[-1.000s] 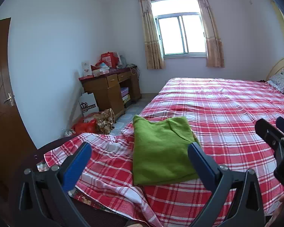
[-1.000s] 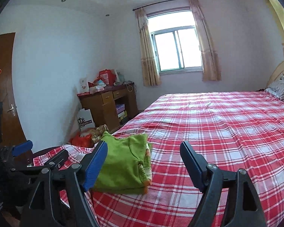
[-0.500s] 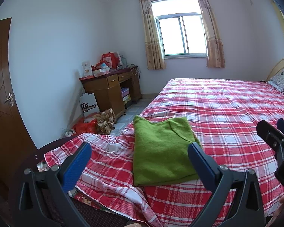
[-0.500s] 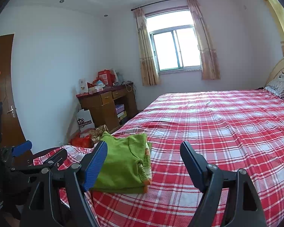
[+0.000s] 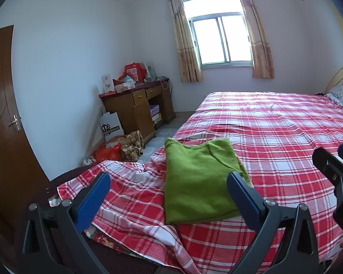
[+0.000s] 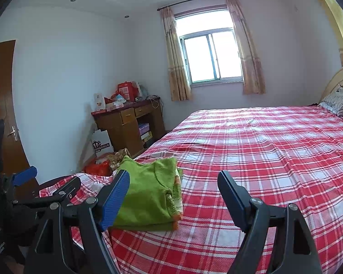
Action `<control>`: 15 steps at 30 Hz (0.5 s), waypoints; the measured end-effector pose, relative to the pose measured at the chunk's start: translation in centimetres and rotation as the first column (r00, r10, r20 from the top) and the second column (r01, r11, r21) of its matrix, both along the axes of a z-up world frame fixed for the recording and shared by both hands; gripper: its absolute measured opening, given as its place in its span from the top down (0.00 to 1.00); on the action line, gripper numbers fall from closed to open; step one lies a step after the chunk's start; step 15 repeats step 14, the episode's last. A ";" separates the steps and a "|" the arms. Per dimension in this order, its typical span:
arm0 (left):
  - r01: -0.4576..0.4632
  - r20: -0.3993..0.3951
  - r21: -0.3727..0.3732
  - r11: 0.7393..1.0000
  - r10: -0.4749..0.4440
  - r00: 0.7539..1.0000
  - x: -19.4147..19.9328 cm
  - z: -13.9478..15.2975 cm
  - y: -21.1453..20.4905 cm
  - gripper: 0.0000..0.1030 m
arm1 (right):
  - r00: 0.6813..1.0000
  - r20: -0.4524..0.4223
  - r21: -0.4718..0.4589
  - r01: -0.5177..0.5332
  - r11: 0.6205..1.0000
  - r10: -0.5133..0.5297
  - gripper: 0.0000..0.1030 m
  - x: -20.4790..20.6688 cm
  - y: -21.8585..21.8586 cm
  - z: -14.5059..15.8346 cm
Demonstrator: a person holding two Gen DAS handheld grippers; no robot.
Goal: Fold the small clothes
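The left hand-held gripper [image 5: 168,186] and right hand-held gripper [image 6: 173,186] are hovering with jaws spread wide, holding nothing. Just beyond, the folded green garment [image 5: 199,182] is lying near the bed's [image 5: 285,137] corner; a cluttered desk [image 5: 137,105] is standing against the far wall.

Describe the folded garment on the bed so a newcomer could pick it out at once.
Start at the big bed under the red-and-white plaid sheet. Near its foot-end corner, on the side facing the wooden desk, lies a folded green top. It is the only solid green thing on the checked sheet, with an orange-trimmed edge showing in the right wrist view.
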State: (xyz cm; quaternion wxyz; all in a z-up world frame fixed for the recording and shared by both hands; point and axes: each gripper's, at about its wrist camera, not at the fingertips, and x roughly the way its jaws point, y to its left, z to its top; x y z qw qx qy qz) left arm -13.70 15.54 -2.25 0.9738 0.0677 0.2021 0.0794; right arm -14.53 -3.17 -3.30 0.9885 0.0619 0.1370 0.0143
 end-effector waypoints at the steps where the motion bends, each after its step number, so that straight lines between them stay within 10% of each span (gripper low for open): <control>1: 0.006 -0.003 -0.008 1.000 -0.006 1.000 0.0 0.0 0.1 0.00 | 1.000 0.000 0.000 0.000 1.000 0.000 0.23 0.0 0.0 0.0; 15: 0.003 -0.018 -0.015 1.000 -0.003 1.000 0.6 -0.7 0.2 0.00 | 1.000 -0.024 0.024 -0.002 1.000 0.003 0.22 0.3 -0.2 -0.4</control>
